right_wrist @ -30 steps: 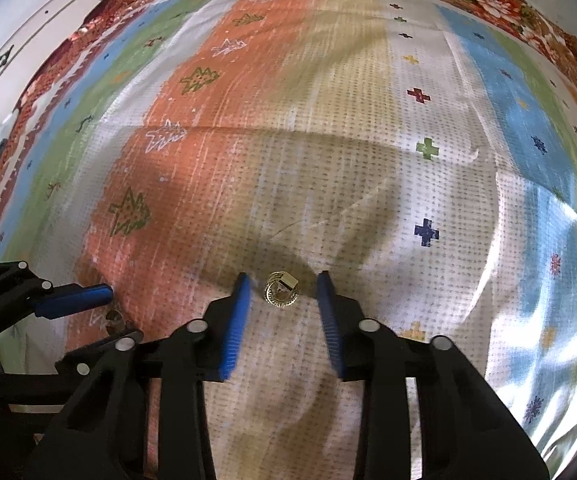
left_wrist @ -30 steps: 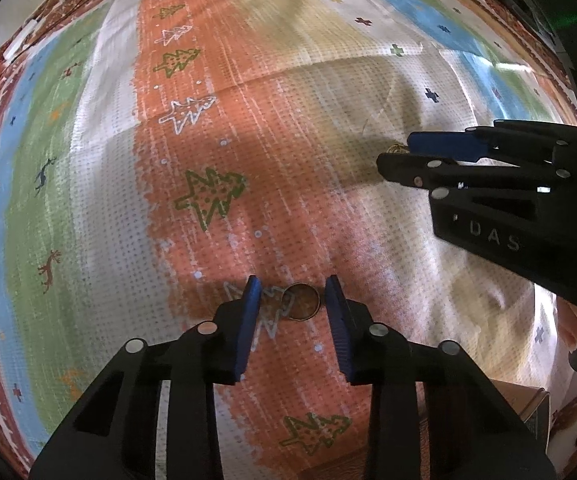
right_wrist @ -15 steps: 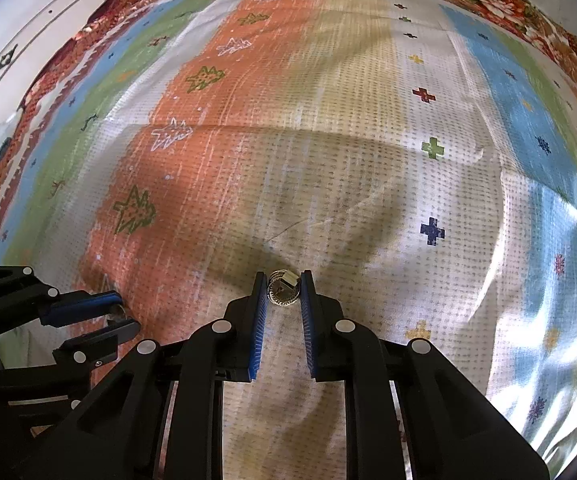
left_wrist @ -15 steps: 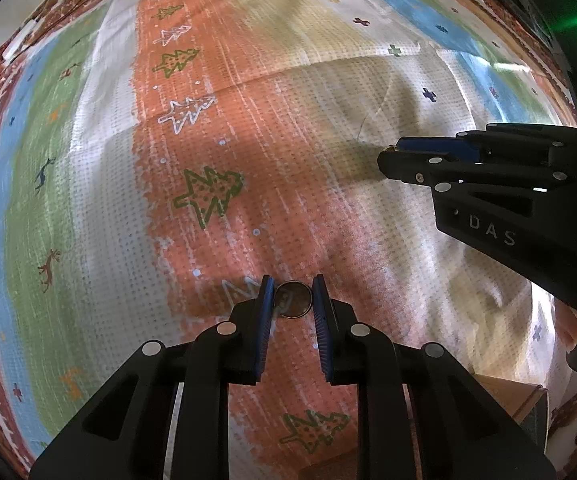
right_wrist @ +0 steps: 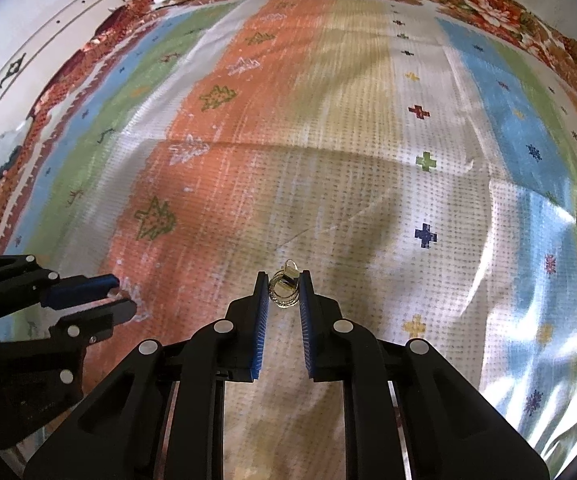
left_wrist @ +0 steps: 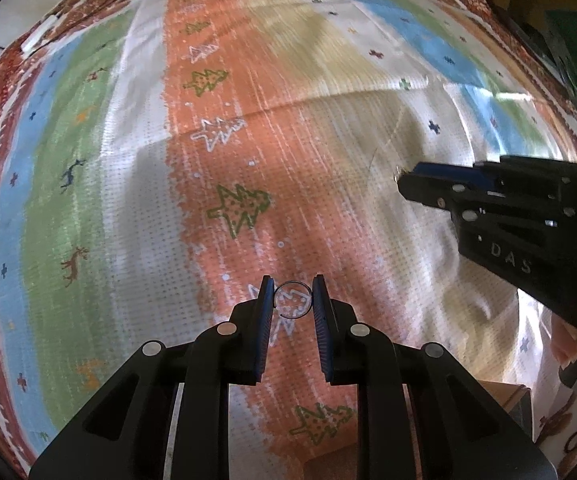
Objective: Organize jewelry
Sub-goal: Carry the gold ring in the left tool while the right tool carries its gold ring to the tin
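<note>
My left gripper (left_wrist: 293, 294) is shut on a thin dark hoop ring (left_wrist: 293, 299) held between its blue pads, lifted above the striped bedspread (left_wrist: 136, 208). My right gripper (right_wrist: 284, 292) is shut on a small gold ring bundle with a tag (right_wrist: 284, 290), also raised off the cloth. The right gripper shows in the left wrist view (left_wrist: 412, 184) at the right, fingers together. The left gripper shows in the right wrist view (right_wrist: 116, 296) at the lower left.
The bedspread (right_wrist: 368, 128) has orange, beige, green and blue stripes with tree and cross motifs, and a fold across the middle. A cardboard box corner (left_wrist: 508, 404) lies at the lower right. White cabinet doors (right_wrist: 28, 64) stand beyond the bed's far left.
Both grippers closed on their jewelry pieces and lifted them off the cloth; the view of the bedspread has shifted and blurred with the motion.
</note>
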